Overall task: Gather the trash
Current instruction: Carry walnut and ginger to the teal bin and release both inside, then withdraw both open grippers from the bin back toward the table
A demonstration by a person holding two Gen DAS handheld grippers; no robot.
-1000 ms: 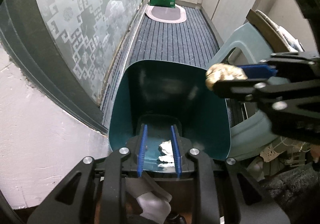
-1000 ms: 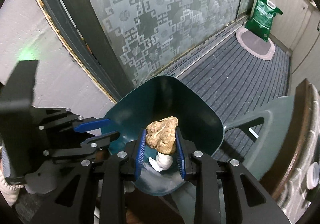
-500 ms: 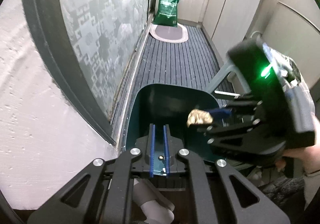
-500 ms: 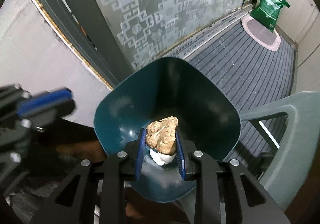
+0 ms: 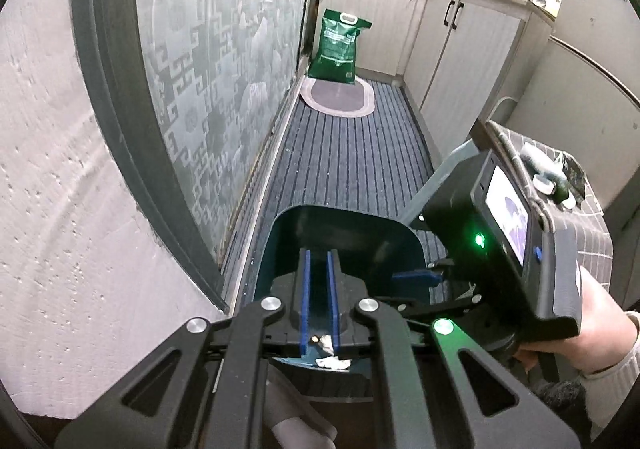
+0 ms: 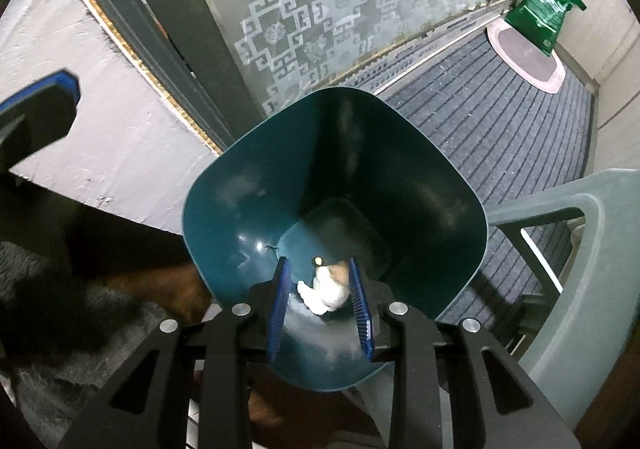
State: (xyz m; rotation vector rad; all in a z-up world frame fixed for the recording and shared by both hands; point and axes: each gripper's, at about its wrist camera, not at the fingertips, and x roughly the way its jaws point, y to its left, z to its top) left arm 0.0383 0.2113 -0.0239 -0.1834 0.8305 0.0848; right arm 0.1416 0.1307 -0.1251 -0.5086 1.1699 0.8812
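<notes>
A dark teal trash bin (image 6: 332, 169) stands on the floor below both grippers; it also shows in the left wrist view (image 5: 344, 233). My right gripper (image 6: 320, 297) is open and empty over the bin's mouth. A brown crumpled wad (image 6: 340, 271) lies on white crumpled paper (image 6: 320, 295) at the bin's bottom. My left gripper (image 5: 319, 301) hovers above the bin's near rim, its blue pads close together with nothing between them. White paper scraps (image 5: 330, 353) show in the bin below it. The right gripper's body (image 5: 500, 241) is to its right.
A patterned frosted glass door (image 6: 340, 9) and white wall (image 5: 60, 209) run along the left. A grey plastic chair (image 6: 580, 269) stands right of the bin. A green bag (image 5: 340, 45) and an oval mat (image 5: 340, 97) lie at the far end of the striped floor; cabinets (image 5: 460, 41) stand behind.
My right gripper opened and the brown wad dropped into the bin. My left gripper rose and drew back from the bin, its pads closer together.
</notes>
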